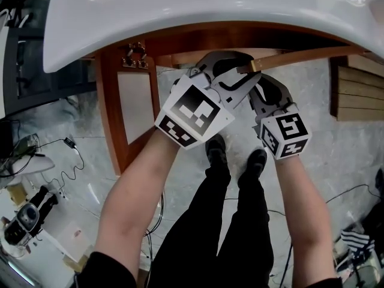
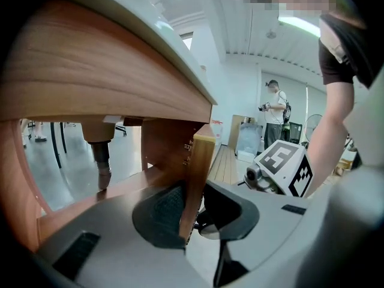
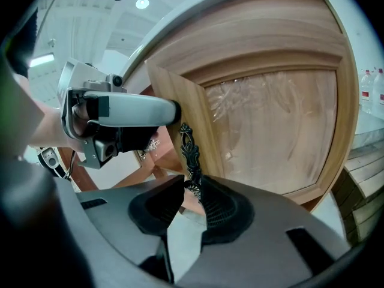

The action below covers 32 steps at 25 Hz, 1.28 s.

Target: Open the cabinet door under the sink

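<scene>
Brown wooden cabinet door (image 3: pixel 270 119) with a pale frosted centre panel hangs under the glossy white sink (image 1: pixel 180 17), swung out from the frame. A black ornate metal handle (image 3: pixel 188 149) runs along its free edge. The right tool (image 3: pixel 191 188) is clamped on the handle's lower end. The left tool (image 2: pixel 195 206) is closed on the bare square edge higher up, with a ribbed pad on each face. Grey marble floor (image 1: pixel 336 161) lies open beside the door. The head view shows only the door's thin top edge; the right gripper view shows the panel face.

The grey marbled stone floor (image 1: pixel 342 161) carries a brown wooden sink cabinet (image 1: pixel 108 101), two black shoes (image 1: pixel 216 149), and black cables (image 1: pixel 71 171) leftward.
</scene>
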Motion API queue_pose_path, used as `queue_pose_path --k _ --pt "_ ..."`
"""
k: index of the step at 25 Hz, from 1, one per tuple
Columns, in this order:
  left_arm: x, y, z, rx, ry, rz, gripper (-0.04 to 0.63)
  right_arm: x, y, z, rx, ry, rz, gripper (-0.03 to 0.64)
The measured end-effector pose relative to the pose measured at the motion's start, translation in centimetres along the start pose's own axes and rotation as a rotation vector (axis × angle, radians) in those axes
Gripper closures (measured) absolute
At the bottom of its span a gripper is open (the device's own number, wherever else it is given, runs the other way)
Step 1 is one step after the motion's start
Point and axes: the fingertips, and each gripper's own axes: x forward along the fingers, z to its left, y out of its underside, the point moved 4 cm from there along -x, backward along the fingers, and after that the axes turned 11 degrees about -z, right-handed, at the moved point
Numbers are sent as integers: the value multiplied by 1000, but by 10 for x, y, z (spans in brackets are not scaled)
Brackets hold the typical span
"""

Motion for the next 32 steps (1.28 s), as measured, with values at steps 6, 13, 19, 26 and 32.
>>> queue_pose_path --k 6,13,19,26,32 --pt "-1 3 -19 15 -3 9 494 -17 8 1 1 -48 -1 515" --pt "2 1 -54 29 -32 29 497 -50 16 -1 -4 -72 1 505" --pt "3 -4 -74 32 -45 45 499 -103 25 -9 15 -50 6 512" --pt "6 -2 -99 9 -36 80 494 -157 27 -48 51 44 -9 517" --pt "11 0 -129 -18 -12 78 486 -186 23 -56 40 53 -33 523"
